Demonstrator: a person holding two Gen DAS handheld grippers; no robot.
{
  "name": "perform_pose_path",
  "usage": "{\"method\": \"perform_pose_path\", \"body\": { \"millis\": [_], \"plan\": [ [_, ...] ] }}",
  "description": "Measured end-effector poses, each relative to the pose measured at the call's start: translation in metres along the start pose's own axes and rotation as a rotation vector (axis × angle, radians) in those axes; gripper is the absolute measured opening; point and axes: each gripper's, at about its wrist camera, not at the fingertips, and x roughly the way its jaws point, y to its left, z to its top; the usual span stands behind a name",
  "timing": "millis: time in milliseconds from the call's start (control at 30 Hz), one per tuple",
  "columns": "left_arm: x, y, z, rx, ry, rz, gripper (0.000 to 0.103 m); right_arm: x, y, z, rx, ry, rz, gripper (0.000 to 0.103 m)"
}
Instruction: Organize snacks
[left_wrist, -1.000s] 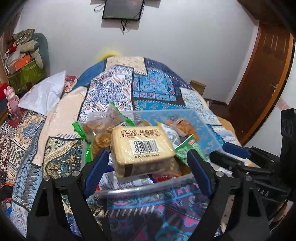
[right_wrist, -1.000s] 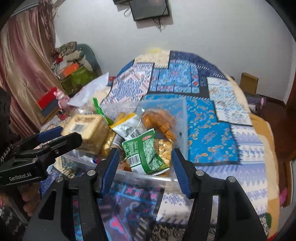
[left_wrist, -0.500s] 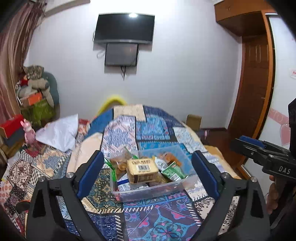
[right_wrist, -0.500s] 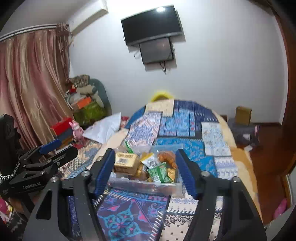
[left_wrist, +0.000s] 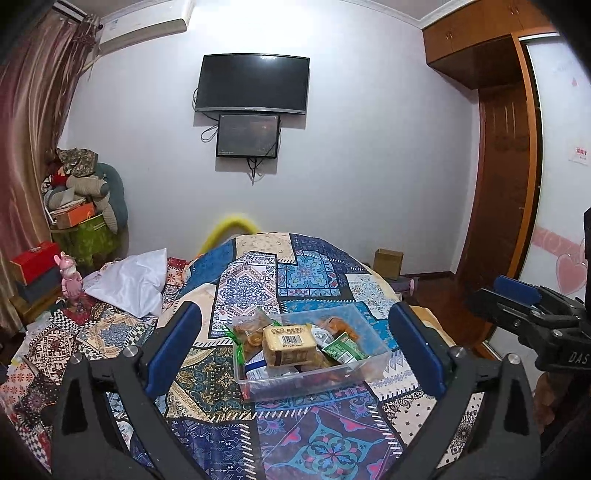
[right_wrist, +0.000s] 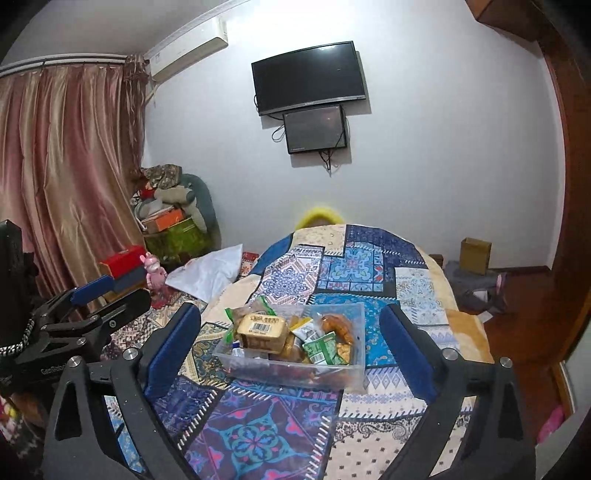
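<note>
Left wrist view showed the left gripper (left_wrist: 295, 347) with its jaws wide and still opening, nothing between the pads; the right gripper (right_wrist: 291, 347) likewise stood wide and opening, and held nothing. The clear plastic bin (left_wrist: 373, 363) rested on the patchwork bedspread (left_wrist: 258, 280), toward the near end of the bed and well in from both side edges, apart from both grippers. The snacks were heaped above its rim: a tan bread pack (left_wrist: 290, 343) lay on top, a green packet (left_wrist: 341, 349) leaned at the right side, and a green-trimmed bag (left_wrist: 245, 328) overhung the left wall. Risk assessment: the load looked unstable, so any nudge of the bin or sag of the soft bedding could have tipped the upper packs onto the bedspread. A renewed approach with jaws this wide could have clipped the bin wall.
</note>
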Motion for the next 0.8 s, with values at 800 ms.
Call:
{"method": "perform_pose_path", "body": {
  "millis": [800],
  "plan": [
    [-0.0053,-0.0035,-0.0075,0.005,0.005,-0.005,0.102,-0.0052,-0.0017,-0.0086,0.001,0.015,-0.009,0.098]
  ]
}}
